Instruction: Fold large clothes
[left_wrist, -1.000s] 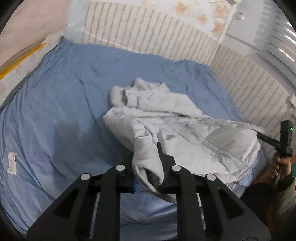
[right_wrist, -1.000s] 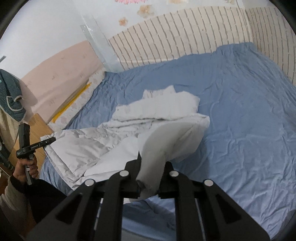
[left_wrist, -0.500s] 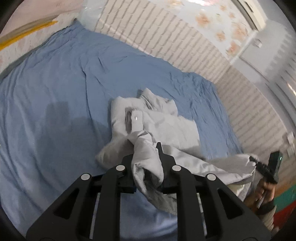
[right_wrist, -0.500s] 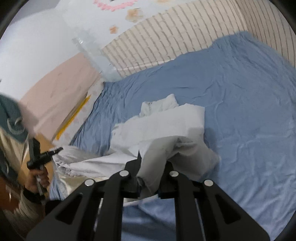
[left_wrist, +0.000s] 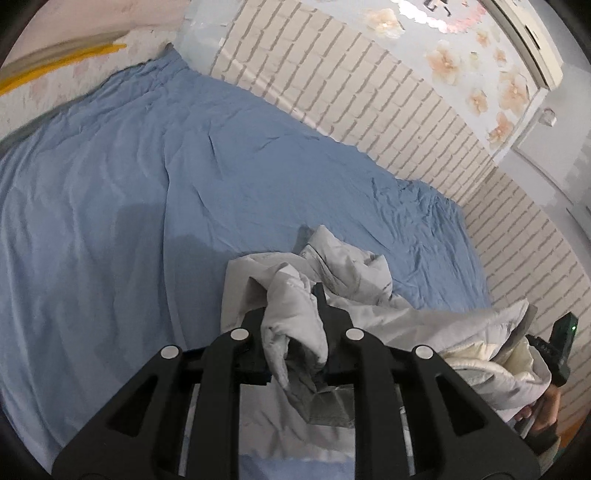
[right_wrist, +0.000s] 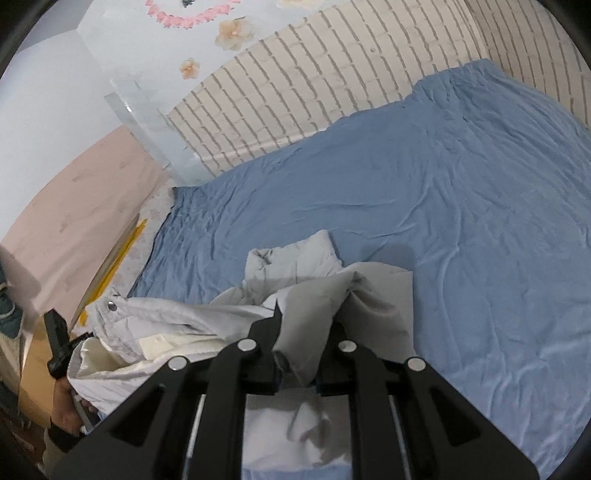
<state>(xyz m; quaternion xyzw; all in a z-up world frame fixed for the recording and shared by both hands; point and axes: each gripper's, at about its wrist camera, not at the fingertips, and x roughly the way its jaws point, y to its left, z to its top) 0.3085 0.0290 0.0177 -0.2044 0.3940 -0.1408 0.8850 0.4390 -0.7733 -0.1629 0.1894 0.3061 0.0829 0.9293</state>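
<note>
Both my tools are clamped on the same garment. My left gripper (left_wrist: 295, 332) has a bunched fold of the pale grey padded jacket (left_wrist: 354, 280) pinched between its fingers, the cloth spilling over and hanging down in front of them. My right gripper (right_wrist: 304, 334) likewise grips a fold of the jacket (right_wrist: 295, 258), the fabric wedged in the narrow gap between the black fingers and drooping below. The jacket is lifted at the near edge of the bed, its bulk crumpled and partly raised off the blue sheet (left_wrist: 129, 221); one far end, collar or sleeve I cannot tell, rests on the sheet toward the middle of the bed. A white lining (right_wrist: 122, 354) shows where the jacket sags between my two hands, and a metal snap (right_wrist: 110, 305) sits on the upturned edge. From the left camera I see my right hand (left_wrist: 543, 406) at the frame's right edge, holding the other tool's handle beside the jacket. From the right camera my left hand (right_wrist: 66, 410) appears low on the left. The sheet is wrinkled. A brick-pattern wall (right_wrist: 295, 92) runs behind the bed, with flower stickers (left_wrist: 476, 96) above it.
</note>
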